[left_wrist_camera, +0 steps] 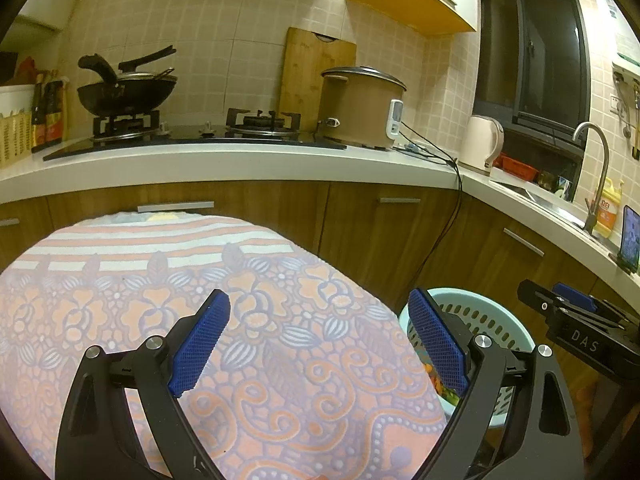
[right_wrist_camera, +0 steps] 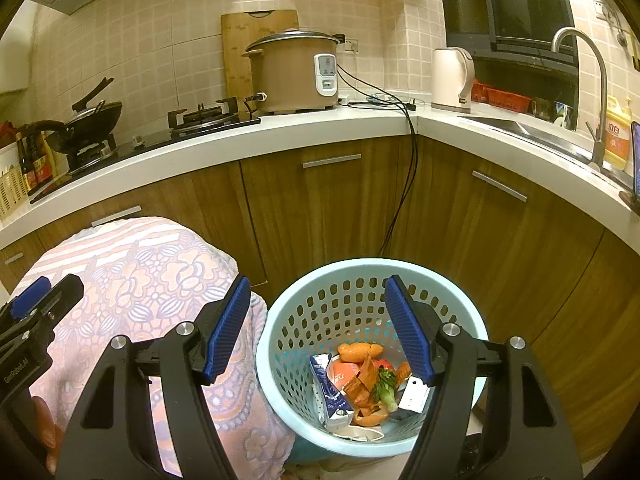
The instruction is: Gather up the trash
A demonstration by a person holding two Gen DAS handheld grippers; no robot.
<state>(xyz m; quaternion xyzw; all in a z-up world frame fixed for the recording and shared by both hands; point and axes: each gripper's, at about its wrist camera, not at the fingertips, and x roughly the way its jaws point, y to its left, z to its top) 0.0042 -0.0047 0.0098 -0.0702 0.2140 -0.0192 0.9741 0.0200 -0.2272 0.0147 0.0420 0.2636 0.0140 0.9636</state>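
Trash [right_wrist_camera: 362, 380] lies inside pale blue basket [right_wrist_camera: 276, 320] beside cloth-covered table [right_wrist_camera: 132, 280].

We stood in a home kitchen. Ahead of the gripper, a white counter [right_wrist_camera: 280, 136] ran above wooden cabinets [right_wrist_camera: 320, 208], with a rice cooker [right_wrist_camera: 294, 74], a kettle [right_wrist_camera: 452, 80] and a cutting board [right_wrist_camera: 240, 48] against the tiled wall [right_wrist_camera: 140, 40]. Off to the left sat a gas stove [left_wrist_camera: 192, 132] with a wok [left_wrist_camera: 126, 94]; to the right, a sink faucet [right_wrist_camera: 588, 80].
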